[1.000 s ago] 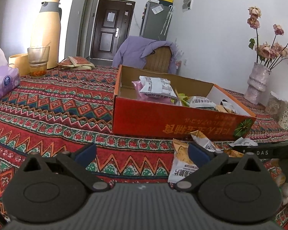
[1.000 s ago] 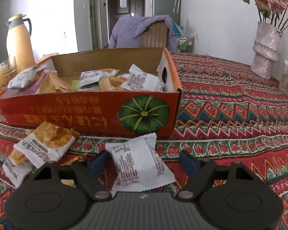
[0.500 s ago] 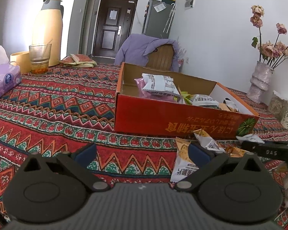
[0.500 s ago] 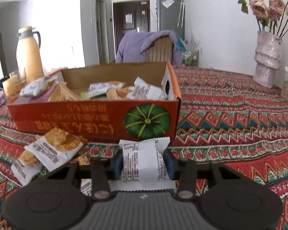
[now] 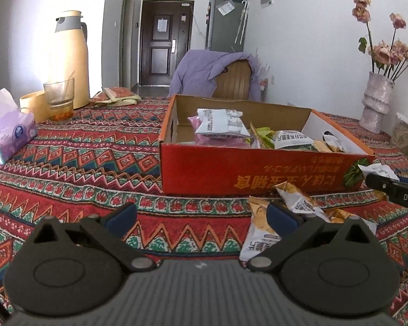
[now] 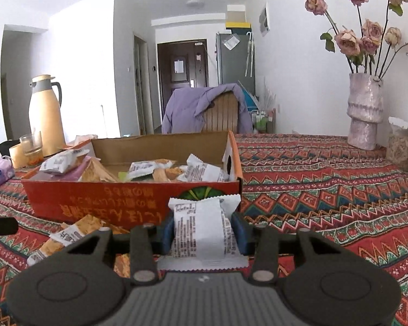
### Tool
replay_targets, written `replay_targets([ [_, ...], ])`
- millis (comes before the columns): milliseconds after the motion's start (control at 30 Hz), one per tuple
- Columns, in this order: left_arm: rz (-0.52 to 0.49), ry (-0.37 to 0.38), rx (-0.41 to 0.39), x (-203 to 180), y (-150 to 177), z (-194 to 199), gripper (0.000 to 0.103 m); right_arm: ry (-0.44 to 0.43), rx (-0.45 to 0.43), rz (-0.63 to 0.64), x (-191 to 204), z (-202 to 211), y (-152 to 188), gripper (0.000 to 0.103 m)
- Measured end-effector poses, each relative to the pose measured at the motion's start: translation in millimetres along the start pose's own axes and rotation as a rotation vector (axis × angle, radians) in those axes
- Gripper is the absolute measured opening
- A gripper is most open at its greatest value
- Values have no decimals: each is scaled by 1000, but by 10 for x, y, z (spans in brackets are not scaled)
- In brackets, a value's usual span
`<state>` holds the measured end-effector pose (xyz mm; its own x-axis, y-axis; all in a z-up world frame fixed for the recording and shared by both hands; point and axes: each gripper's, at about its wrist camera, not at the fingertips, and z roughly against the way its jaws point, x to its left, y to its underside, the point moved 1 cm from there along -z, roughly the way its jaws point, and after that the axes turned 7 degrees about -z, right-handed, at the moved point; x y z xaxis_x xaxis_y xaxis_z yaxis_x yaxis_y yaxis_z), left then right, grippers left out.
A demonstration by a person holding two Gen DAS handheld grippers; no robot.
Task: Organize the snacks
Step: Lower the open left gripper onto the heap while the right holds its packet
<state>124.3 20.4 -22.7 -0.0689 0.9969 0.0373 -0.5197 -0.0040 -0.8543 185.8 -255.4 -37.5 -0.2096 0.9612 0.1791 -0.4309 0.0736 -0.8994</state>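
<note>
A: Right gripper (image 6: 202,237) status?
B: Jaws clamped on a white packet (image 6: 201,228), held upright between the pads, clear of the cloth (image 6: 326,190).
A: Box (image 6: 127,203) location?
B: Directly ahead of the packet, holding more snacks.
A: Left gripper (image 5: 201,214)?
B: Jaws spread wide, nothing between them. Loose packets (image 5: 299,203) lie at its right finger (image 5: 281,216).

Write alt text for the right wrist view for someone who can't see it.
The right gripper has its jaws shut on a white snack packet, just in front of an open red box of snacks on a patterned tablecloth. More packets lie loose beside the box.
</note>
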Motion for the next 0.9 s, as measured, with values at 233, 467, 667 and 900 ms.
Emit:
replay_targets([
  [233, -56, 4, 82, -257, -36, -140, 103, -18, -26, -16, -17, 53, 5, 43],
  [467, -133, 3, 124, -567, -34, -300, 103, -23, -43, -15, -13, 81, 5, 43],
  [667, -160, -27, 162, -717, -10, -428, 99, -31, -54, -18, -15, 104, 8, 43],
  [900, -145, -25, 182, -740, 1, -475, 83, -43, -57, -16, -6, 115, 7, 43],
])
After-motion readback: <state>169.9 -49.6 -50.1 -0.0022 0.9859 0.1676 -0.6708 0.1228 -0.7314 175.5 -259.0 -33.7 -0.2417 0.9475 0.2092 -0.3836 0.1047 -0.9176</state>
